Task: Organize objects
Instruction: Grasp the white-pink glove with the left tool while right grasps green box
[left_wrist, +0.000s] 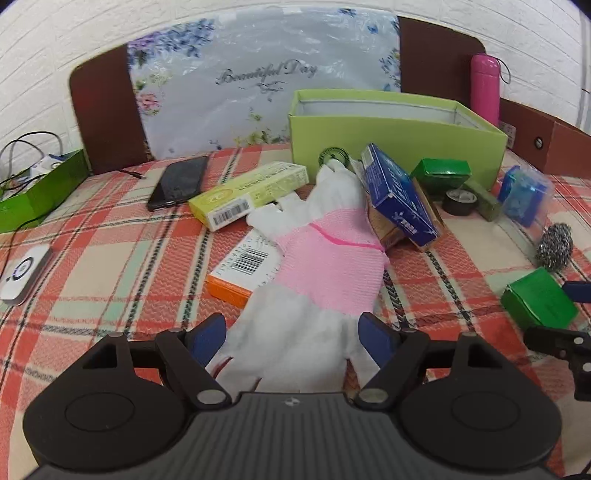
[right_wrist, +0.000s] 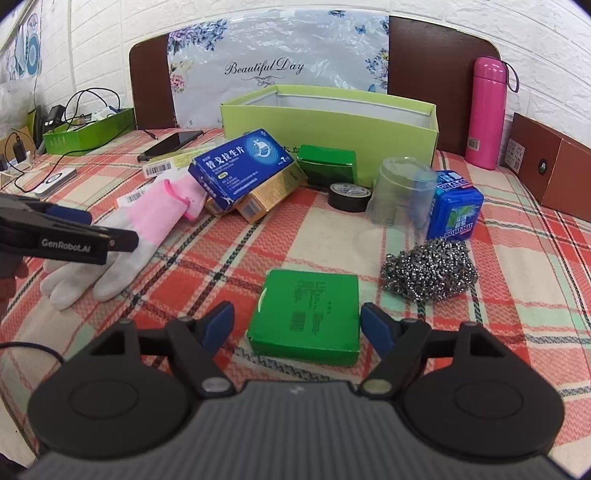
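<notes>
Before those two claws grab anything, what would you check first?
1. Left gripper open around the glove: ok.
2. Right gripper open, straddling the flat green box: ok.
3. Fingers touching either item: cannot tell.
4. Big green box open on top to receive things: ok.
5. Glove free to lift: not ok; its cuff end lies against the blue medicine box.

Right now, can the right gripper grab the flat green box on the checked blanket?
Probably yes. The right gripper is open, its fingers either side of the flat green box. Nothing lies between; the steel scourer sits apart.
</notes>
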